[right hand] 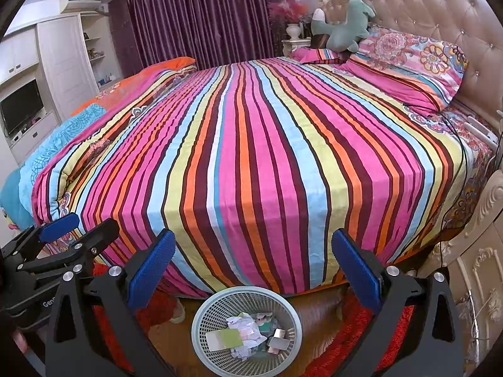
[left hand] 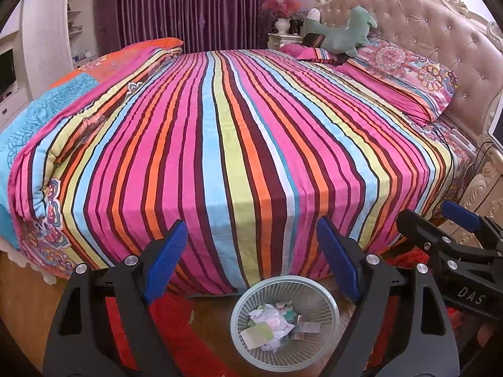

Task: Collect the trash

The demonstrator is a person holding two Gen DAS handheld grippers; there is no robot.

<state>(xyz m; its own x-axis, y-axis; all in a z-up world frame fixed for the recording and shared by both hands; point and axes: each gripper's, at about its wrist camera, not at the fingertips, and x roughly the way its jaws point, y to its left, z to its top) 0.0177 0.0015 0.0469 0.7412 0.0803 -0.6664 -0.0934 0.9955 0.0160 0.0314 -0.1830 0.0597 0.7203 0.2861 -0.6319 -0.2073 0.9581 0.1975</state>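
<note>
Left tool agape | basket: crumpled paper, perhaps wrappers

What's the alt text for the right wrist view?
The open right gripper hangs empty above a mesh bin of crumpled paper on the floor beside a bed with a striped cover. The left gripper shows at the left edge, and a green plush lies by the headboard.
</note>
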